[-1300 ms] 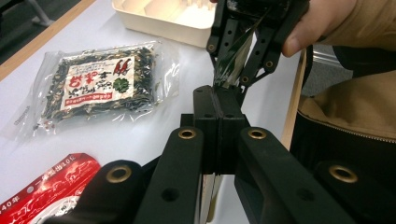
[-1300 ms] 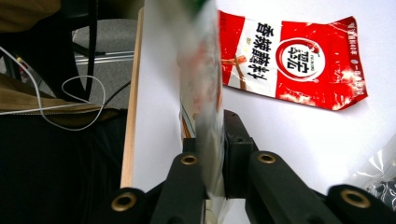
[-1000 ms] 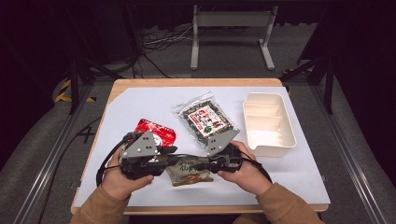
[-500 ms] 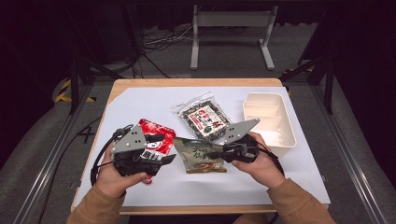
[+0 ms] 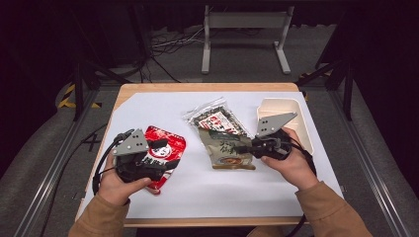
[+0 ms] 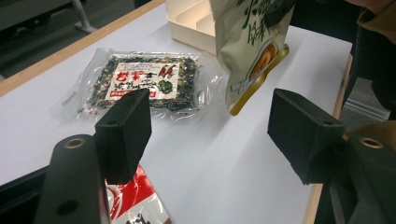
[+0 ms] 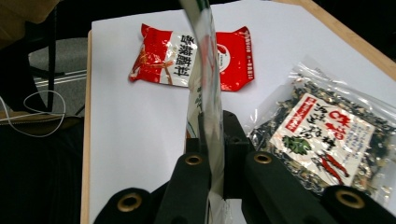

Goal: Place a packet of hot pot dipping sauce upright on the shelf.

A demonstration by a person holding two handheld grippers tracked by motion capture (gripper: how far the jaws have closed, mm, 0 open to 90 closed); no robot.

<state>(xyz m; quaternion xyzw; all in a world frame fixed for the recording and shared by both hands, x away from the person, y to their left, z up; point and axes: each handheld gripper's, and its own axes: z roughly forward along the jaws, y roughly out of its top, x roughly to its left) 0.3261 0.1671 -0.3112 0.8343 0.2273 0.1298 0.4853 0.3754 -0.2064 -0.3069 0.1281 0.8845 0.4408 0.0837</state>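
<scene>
A green-and-beige pouch [image 5: 225,150] hangs off the table with my right gripper [image 5: 240,147] shut on its right edge. In the right gripper view the pouch's edge [image 7: 208,107] stands pinched between the jaws of that gripper [image 7: 212,128]. My left gripper [image 5: 165,154] is over a red-and-white packet [image 5: 170,143] that lies flat. Its jaws have just been opening and stand wide, with nothing between them [image 6: 210,121]. A clear bag of dark dried bits [image 5: 217,121] lies behind the pouch, and the left gripper view looks across it [image 6: 140,84].
A white compartment tray [image 5: 296,106] stands at the right behind my right hand. White paper [image 5: 207,190] covers the wooden table [image 5: 207,87], whose front edge is near my forearms. Metal frame legs stand on the floor beyond.
My left gripper let go of the pouch, opened and drew left over the red packet. My right gripper lifted the pouch and carried it back and right, toward the tray.
</scene>
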